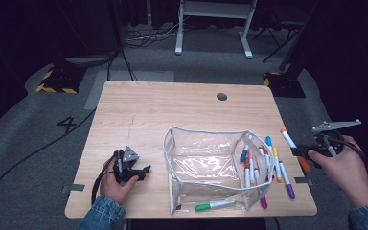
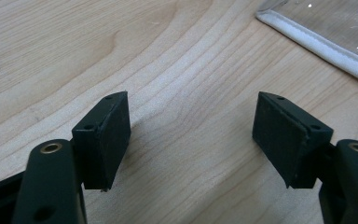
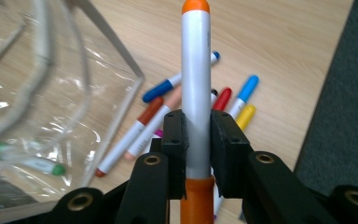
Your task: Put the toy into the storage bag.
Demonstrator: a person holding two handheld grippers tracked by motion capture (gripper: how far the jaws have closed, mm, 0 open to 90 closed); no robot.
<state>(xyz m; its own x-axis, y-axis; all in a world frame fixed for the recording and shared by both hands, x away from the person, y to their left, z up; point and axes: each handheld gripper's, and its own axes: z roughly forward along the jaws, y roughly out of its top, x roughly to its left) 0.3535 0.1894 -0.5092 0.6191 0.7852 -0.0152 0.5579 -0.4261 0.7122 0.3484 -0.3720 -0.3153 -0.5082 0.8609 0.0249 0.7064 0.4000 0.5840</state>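
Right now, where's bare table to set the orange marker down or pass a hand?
Free: the far half of the table, between the hole and the pouch; also the strip between left gripper and pouch. Crowded: right of the pouch, where loose markers lie up to the edge. A green marker takes the near edge.

Blue denim sleeves are being worn on both forearms, cuffs [image 1: 101, 211] showing at the lower edge. Both tools are being seen as black: the left gripper [image 2: 193, 140] is being built from matte black arms with brass-ringed screw holes, ending in square, rubbery black pads [image 2: 109, 140]. A grey three-cornered plate [image 1: 130, 154] is being carried on top, with a black cable trailing. The right gripper [image 3: 196, 154] is being fitted with the same brass-ringed holes and a grey plate [image 1: 335, 125].
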